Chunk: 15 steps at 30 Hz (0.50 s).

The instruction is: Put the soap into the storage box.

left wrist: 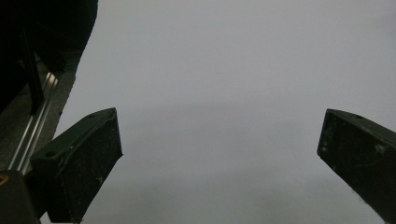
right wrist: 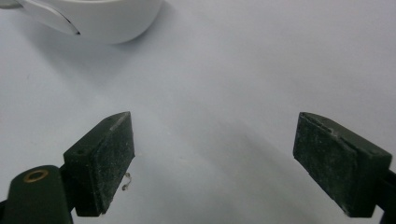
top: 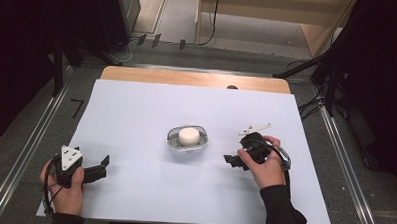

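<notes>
Sitting mid-table, the white bowl (top: 187, 140) is untouched; the right gripper (top: 231, 158) beside it and the left gripper (top: 103, 164) near the front-left corner gape empty.

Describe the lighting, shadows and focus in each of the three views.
High view: the white sheet is evenly lit, the surroundings dark, and the bowl casts little shadow. Left gripper view: dim and grey, with the sheet featureless between the open left gripper. Right gripper view: brighter, with a soft shadow beside the bowl; the right gripper pads look sharp and dusty.
</notes>
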Tool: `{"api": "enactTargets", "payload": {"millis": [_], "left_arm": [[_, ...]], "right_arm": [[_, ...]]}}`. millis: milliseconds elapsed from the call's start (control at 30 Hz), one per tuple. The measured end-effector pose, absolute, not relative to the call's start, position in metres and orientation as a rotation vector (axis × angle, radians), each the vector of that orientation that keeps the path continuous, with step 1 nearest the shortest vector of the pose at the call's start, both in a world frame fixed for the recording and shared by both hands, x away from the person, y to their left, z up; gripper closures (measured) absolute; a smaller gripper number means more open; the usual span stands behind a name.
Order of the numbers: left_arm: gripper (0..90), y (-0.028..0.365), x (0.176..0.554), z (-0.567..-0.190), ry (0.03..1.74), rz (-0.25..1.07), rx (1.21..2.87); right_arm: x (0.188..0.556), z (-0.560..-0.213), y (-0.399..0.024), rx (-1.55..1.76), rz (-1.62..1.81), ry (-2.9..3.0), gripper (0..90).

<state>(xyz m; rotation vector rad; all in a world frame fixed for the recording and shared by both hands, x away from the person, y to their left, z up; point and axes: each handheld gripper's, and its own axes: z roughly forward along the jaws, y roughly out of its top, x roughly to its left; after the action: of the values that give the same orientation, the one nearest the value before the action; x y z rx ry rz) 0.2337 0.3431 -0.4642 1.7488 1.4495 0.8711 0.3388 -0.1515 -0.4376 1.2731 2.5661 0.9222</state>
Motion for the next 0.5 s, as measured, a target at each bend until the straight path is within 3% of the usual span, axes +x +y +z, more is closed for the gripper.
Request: {"api": "enactTargets", "payload": {"millis": [500], "left_arm": [[0.2,0.343,0.234,-0.464,1.452,0.874,1.750]], "right_arm": [[0.324,-0.455,-0.189,1.340,0.949,2.489,11.0]]}}
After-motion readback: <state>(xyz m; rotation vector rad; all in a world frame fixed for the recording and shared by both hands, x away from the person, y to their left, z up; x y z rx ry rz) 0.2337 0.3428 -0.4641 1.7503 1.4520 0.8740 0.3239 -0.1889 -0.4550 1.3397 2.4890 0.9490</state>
